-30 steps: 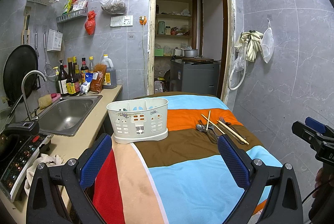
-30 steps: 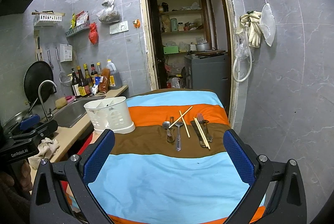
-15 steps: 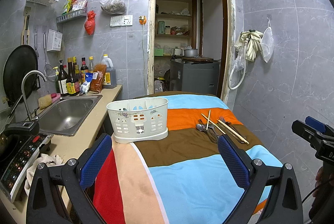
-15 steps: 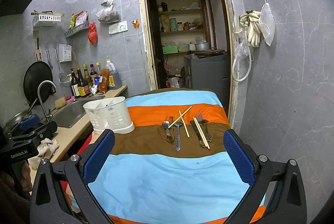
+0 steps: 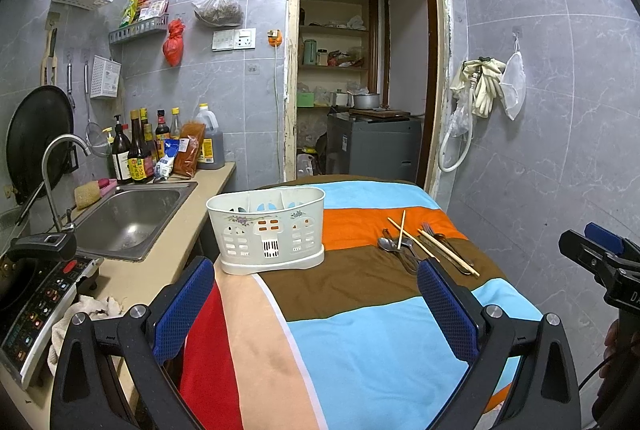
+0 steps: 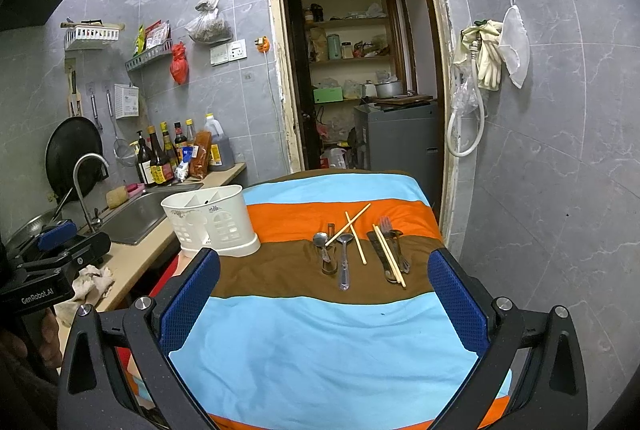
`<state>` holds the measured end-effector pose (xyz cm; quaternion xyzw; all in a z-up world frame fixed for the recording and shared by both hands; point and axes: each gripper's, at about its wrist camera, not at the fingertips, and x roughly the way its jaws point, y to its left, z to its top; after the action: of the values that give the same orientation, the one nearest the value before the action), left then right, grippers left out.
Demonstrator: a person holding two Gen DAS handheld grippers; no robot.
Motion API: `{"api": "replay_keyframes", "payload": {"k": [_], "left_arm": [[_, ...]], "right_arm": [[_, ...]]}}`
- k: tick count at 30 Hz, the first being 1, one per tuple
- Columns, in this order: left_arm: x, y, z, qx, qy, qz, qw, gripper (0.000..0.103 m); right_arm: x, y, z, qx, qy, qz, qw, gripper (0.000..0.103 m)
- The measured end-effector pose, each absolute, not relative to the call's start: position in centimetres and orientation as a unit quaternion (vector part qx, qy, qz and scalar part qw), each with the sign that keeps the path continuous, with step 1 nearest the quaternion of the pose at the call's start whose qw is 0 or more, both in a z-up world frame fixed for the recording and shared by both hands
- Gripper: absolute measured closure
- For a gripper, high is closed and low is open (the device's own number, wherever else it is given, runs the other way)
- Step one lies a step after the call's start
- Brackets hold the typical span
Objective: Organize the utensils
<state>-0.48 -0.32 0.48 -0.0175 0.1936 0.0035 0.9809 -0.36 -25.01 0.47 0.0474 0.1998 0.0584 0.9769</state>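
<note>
The utensils (image 6: pixel 360 250), spoons, chopsticks, a fork and a knife, lie on the striped cloth (image 6: pixel 320 350), straight ahead of the right gripper (image 6: pixel 324 306), handles pointing toward it. The left gripper (image 5: pixel 316 306) sits farther from them, facing the white caddy (image 5: pixel 266 234). Both grippers are spread wide and hold nothing. The right view separates each utensil; the left view shows the caddy's dividers.

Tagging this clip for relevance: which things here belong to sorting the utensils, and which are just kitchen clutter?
Part of the job: white caddy; two spoons; chopsticks; fork; both open grippers.

Just lying about: sauce bottles; sink; black pan; rag; hanging gloves.
</note>
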Motion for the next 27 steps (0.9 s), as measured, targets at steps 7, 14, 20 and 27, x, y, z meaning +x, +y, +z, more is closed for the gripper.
{"api": "replay_keyframes", "payload": {"k": [7, 14, 20, 27], "left_arm": [[-0.6, 0.8, 0.5, -0.021, 0.194, 0.005, 0.981, 0.001], [-0.5, 0.9, 0.4, -0.021, 0.195, 0.005, 0.981, 0.001], [0.2, 1.2, 0.3, -0.02, 0.197, 0.001, 0.98, 0.001], [1.4, 1.0, 0.2, -0.016, 0.199, -0.009, 0.98, 0.001]], "right_arm": [[0.0, -24.5, 0.6, 0.045, 0.201, 0.061, 0.977, 0.001], [0.0, -24.5, 0.5, 0.045, 0.201, 0.06, 0.977, 0.001], [0.5, -24.1, 0.7, 0.045, 0.202, 0.057, 0.977, 0.001], [1.6, -24.0, 1.0, 0.045, 0.203, 0.051, 0.977, 0.001]]}}
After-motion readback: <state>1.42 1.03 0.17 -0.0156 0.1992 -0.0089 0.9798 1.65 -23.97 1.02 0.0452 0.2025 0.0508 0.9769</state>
